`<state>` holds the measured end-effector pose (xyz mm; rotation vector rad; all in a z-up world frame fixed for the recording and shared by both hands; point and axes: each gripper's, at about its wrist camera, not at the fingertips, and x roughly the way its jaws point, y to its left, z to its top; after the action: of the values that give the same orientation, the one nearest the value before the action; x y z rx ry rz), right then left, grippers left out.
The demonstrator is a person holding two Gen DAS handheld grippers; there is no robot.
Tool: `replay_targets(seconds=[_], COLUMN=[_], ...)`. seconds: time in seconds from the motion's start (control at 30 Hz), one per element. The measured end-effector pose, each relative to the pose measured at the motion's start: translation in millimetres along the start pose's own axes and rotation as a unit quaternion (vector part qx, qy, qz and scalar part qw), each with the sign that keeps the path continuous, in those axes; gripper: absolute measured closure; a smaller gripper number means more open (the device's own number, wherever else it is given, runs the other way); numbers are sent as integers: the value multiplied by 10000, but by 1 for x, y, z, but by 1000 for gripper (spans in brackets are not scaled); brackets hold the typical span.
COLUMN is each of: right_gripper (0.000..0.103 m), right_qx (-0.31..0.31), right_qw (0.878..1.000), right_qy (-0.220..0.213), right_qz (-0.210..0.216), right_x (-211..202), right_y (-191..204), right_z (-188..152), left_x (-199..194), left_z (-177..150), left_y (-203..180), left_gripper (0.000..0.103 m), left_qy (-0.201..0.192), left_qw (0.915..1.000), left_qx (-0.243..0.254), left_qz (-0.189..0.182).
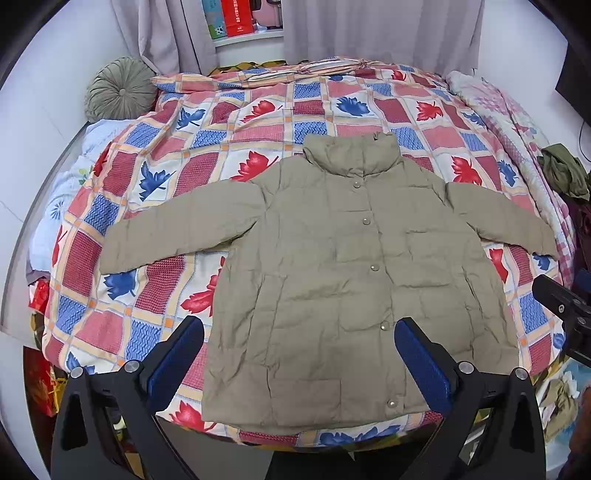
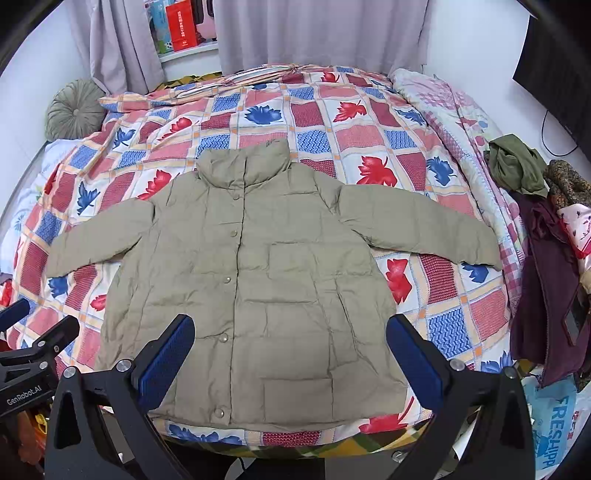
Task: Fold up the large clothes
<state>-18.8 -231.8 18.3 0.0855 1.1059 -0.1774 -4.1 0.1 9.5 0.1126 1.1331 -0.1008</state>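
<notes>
A khaki puffer jacket (image 1: 332, 266) lies flat and face up on the bed, buttoned, collar at the far end and both sleeves spread out sideways. It also shows in the right wrist view (image 2: 266, 280). My left gripper (image 1: 299, 354) is open and empty, held above the jacket's near hem. My right gripper (image 2: 290, 350) is open and empty, also above the near hem. The right gripper's body shows at the right edge of the left wrist view (image 1: 565, 306); the left gripper's body shows at the left edge of the right wrist view (image 2: 33, 354).
The bed has a leaf-patterned checked quilt (image 1: 236, 122). A round green cushion (image 1: 120, 88) sits at the far left. A pile of clothes (image 2: 546, 236) lies along the right side. Curtains (image 1: 369, 29) hang behind. A bag (image 2: 554, 424) sits at the near right.
</notes>
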Motion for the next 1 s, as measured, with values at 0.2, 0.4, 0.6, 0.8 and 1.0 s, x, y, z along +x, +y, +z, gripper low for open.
replay_targets(seconds=[0.2, 0.4, 0.6, 0.8, 1.0], right_gripper=[0, 0, 0, 0, 0], right_qx=[-16, -17, -22, -28, -34], right_qw=[10000, 10000, 10000, 10000, 10000], right_qy=[-7, -16, -16, -17, -16], right_qz=[-6, -12, -27, -26, -25], right_x=[0, 0, 0, 0, 0], right_y=[1, 2, 2, 2, 3], right_z=[-1, -2, -1, -1, -1], left_x=[0, 0, 0, 0, 0], left_z=[-1, -2, -2, -2, -2], left_y=[0, 1, 1, 1, 1], left_gripper=[0, 0, 0, 0, 0], left_qy=[5, -11, -6, -11, -6], left_qw=[10000, 10000, 10000, 10000, 10000], left_qx=[-7, 5, -3, 1, -3], left_qz=[-2, -6, -4, -8, -9])
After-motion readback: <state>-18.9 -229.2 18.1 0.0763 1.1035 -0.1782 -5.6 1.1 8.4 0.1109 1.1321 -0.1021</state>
